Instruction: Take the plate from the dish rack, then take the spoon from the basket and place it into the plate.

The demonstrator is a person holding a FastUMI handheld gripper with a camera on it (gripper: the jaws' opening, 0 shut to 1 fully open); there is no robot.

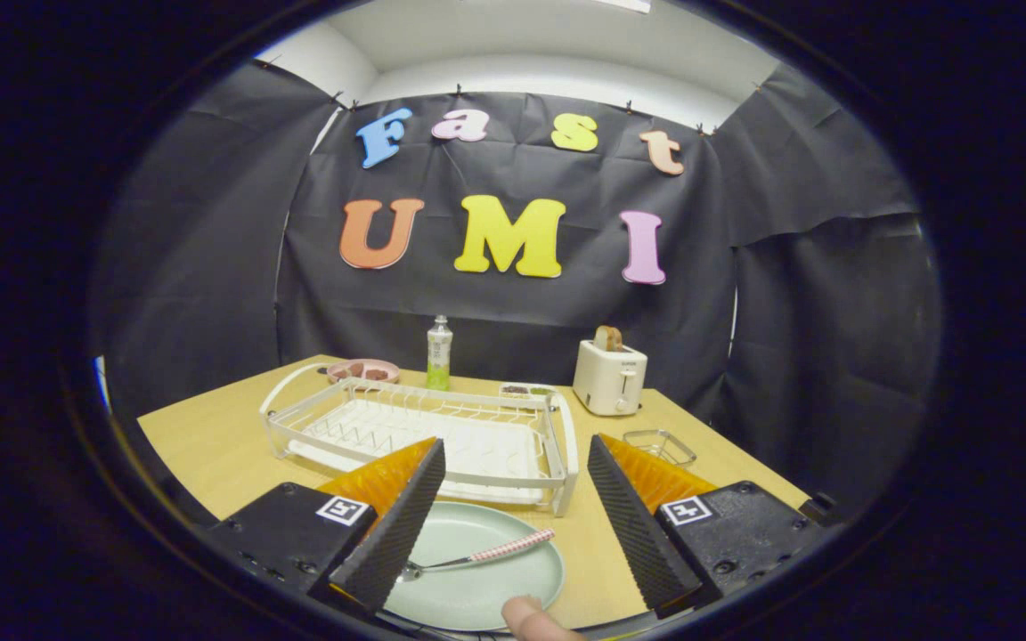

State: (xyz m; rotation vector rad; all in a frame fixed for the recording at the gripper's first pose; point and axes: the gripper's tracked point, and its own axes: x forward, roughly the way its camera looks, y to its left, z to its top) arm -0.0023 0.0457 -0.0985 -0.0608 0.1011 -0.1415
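Spoon (477, 559) lies in plate (477, 570), lower centre of frame.
Gripper (513, 525) fingers spread apart, gripping nothing; dish rack (415, 427) beyond; possibly a fingertip (531, 619) at plate's near rim.

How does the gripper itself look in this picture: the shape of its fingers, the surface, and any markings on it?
The gripper has two wedge-shaped fingers that taper toward the tips. Their inner faces are finely ribbed, and the outer sides are ribbed too. Each finger sits on a black block fixed with screws, and each block carries a small square black-and-white marker. A bare fingertip shows below; no sleeve is visible.
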